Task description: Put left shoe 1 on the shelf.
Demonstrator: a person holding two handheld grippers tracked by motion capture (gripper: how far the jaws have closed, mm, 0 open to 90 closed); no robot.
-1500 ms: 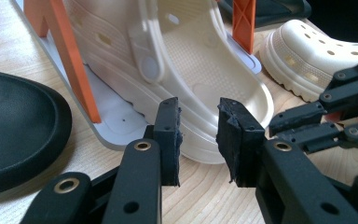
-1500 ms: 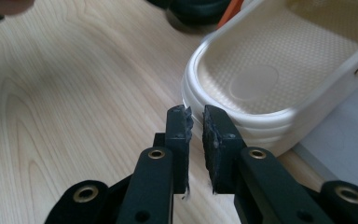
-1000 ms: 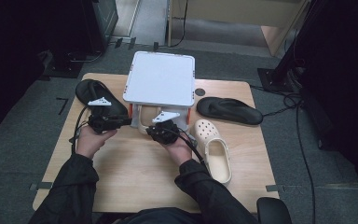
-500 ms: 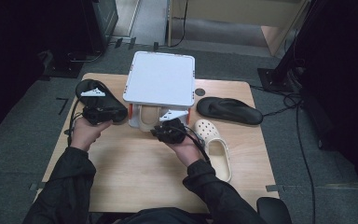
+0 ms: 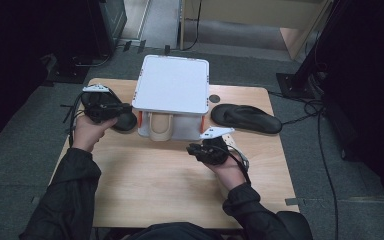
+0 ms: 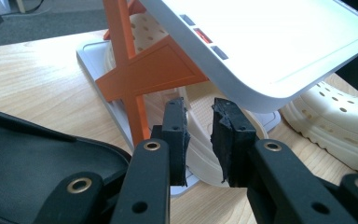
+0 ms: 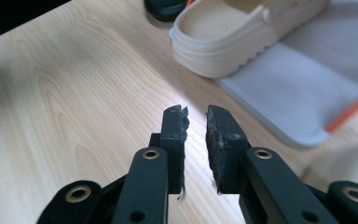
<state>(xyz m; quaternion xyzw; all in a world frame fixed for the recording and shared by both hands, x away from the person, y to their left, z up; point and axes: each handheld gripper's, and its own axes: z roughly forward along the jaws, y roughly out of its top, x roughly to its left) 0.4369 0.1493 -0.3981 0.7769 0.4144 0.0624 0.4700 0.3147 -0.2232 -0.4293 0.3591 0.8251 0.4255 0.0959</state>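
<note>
A white two-level rack (image 5: 170, 84) with orange braces (image 6: 142, 77) stands at the back middle of the wooden table (image 5: 160, 180). A cream clog (image 5: 159, 128) sits on its lower shelf (image 7: 303, 79), seen close as clog (image 7: 230, 32). A second cream clog (image 6: 340, 116) lies right of the rack, by my right hand. One black sandal (image 5: 247, 118) lies at the right. Another black sandal (image 6: 37, 154) lies under my left gripper (image 5: 122, 111). Left gripper (image 6: 198, 112) points at the rack's side, jaws narrowly apart and empty. My right gripper (image 5: 193, 149) (image 7: 196, 116) hovers over bare wood, also narrowly open and empty.
The table's near half is bare wood. A small black round cap (image 5: 214, 99) sits behind the rack's right corner. Cables (image 5: 325, 150) trail over the dark floor at the right, and dark furniture stands at the left and right.
My left gripper has moved farther from me and slightly left, over the black sandal. My right gripper has shifted right and a little toward me. Rack and shoes have not moved.
</note>
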